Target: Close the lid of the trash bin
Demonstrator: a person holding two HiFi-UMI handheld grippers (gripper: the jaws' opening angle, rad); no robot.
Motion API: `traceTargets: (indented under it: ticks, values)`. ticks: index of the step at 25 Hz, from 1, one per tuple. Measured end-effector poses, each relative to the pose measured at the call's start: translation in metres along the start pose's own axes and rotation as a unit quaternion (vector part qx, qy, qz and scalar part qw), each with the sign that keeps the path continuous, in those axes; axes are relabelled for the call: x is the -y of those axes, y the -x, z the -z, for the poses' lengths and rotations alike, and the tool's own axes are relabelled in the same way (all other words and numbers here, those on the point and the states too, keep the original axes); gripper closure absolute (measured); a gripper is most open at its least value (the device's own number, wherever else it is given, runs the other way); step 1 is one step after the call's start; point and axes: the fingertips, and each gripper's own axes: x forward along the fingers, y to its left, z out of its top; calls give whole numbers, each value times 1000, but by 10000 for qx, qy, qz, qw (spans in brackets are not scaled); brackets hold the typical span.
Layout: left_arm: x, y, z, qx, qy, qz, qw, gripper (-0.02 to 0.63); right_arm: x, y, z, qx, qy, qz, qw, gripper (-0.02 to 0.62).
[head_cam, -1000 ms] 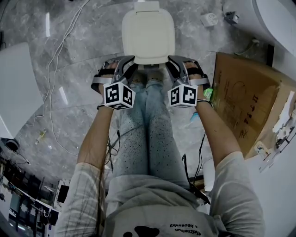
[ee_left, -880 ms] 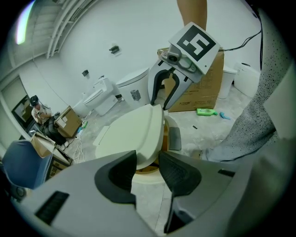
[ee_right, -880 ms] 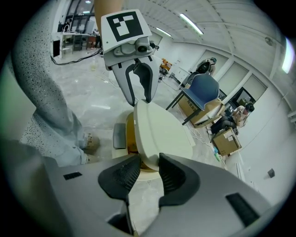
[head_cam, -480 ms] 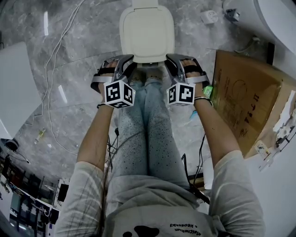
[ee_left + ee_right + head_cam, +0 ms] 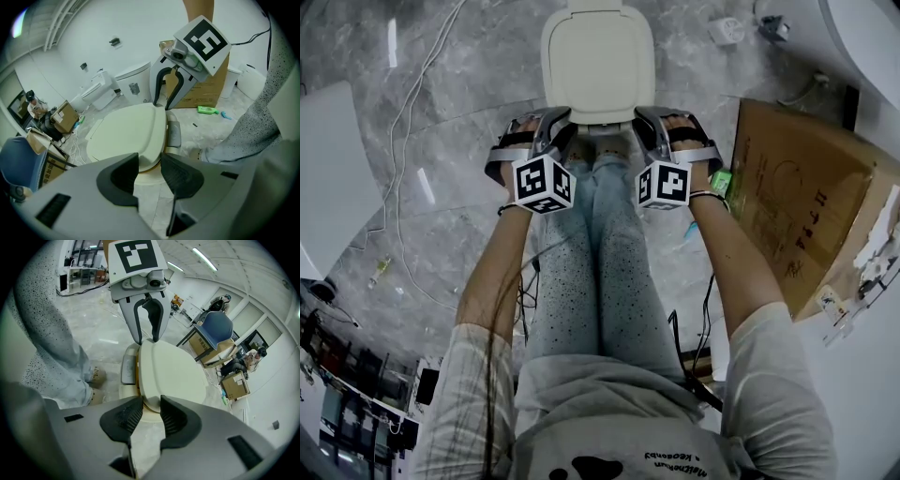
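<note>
The trash bin stands on the floor in front of the person's feet. Its cream lid (image 5: 598,61) lies nearly flat, with an orange strip showing under its front rim. My left gripper (image 5: 567,122) is at the lid's near left corner and my right gripper (image 5: 639,118) at the near right corner. In the left gripper view the lid (image 5: 126,133) has its rim between the jaws of the left gripper (image 5: 150,161). The right gripper view shows the same: the lid (image 5: 171,369) runs into the narrow gap of the right gripper (image 5: 151,404). Each gripper's tips close on the rim.
A large cardboard box (image 5: 806,206) stands to the right and a white panel (image 5: 328,178) to the left. Cables (image 5: 403,141) trail over the grey floor. The person's legs (image 5: 600,244) are close behind the bin, by its grey pedal (image 5: 174,135).
Both grippers have sunk a little together with the lid's front rim, and the lid lies flatter than before. The jaws look the same.
</note>
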Motion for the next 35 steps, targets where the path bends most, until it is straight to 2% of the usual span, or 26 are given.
traceTargets:
  ticks: [10,17,21,30,32,35]
  values:
    - [5,-9,4,-206,66,334,9992,448,-8,-8,0,-75,174,-373,9991,471]
    - [5,-13,6,-258,269,594,9975,449,-10,-11,1,-92,366,-589,9976,477]
    - [4,-15,7,-309,383,819,9954,449,-11,-13,1,-211,312,-904,9952,479]
    - [4,-18,8,-644,591,1344,9871,452,-9,-18,2,-706,-276,-1927,9783,486]
    - [1,-16,7,-692,667,1327,9865,467,-7,-17,-1,-743,-440,-1942,9771,486]
    - [-3,-11,5,-694,704,1221,9876,488,1,-11,-5,-635,-722,-1666,9813,486]
